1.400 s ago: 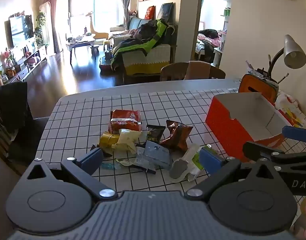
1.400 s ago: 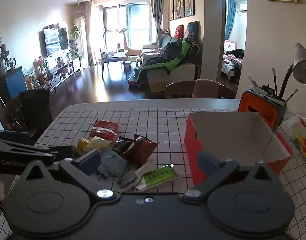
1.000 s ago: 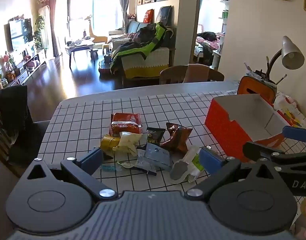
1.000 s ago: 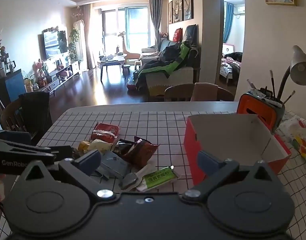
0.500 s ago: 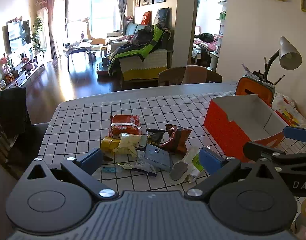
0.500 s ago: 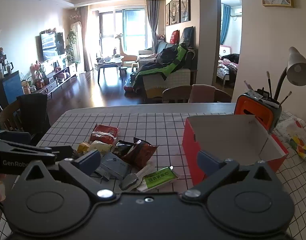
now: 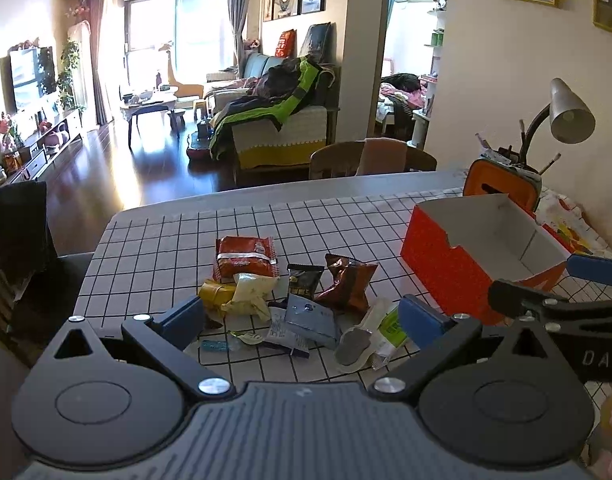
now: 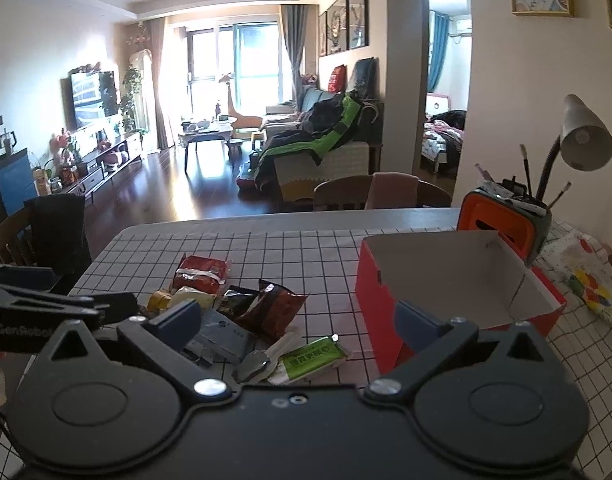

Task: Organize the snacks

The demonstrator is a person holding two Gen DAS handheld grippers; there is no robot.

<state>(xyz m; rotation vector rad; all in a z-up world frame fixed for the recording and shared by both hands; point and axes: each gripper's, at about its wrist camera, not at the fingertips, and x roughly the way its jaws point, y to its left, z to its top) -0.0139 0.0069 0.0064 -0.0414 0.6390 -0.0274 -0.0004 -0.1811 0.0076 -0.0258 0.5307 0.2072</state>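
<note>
Both cameras have lifted a little since the earlier frames, so more ceiling and wall shows, while the snack packets lie where they lay. On the left wrist view the left hand-held gripper (image 7: 302,314) hangs above the grid-patterned white cloth surface (image 7: 154,240), its blue pads wide apart and empty. The right hand-held gripper (image 8: 296,322) is likewise spread open with nothing between its fingers.

The heap of snacks sits in the middle of the surface: a red crinkled foil packet (image 7: 246,258) at the far side, a pale yellow crumpled packet (image 7: 248,294) just in front of it, a small black sachet (image 7: 304,278) touching a dark brown glossy bag (image 7: 347,280), a grey-blue flat pouch (image 7: 309,320) nearer the camera, and a green-labelled white wrapper (image 8: 313,358) at the near right edge of the heap.

Right of the heap, near but apart, stands the open orange cardboard box with white inside (image 7: 441,268), which looks empty. Behind it are an orange pen holder (image 8: 493,220) and a grey desk lamp (image 8: 583,138).
</note>
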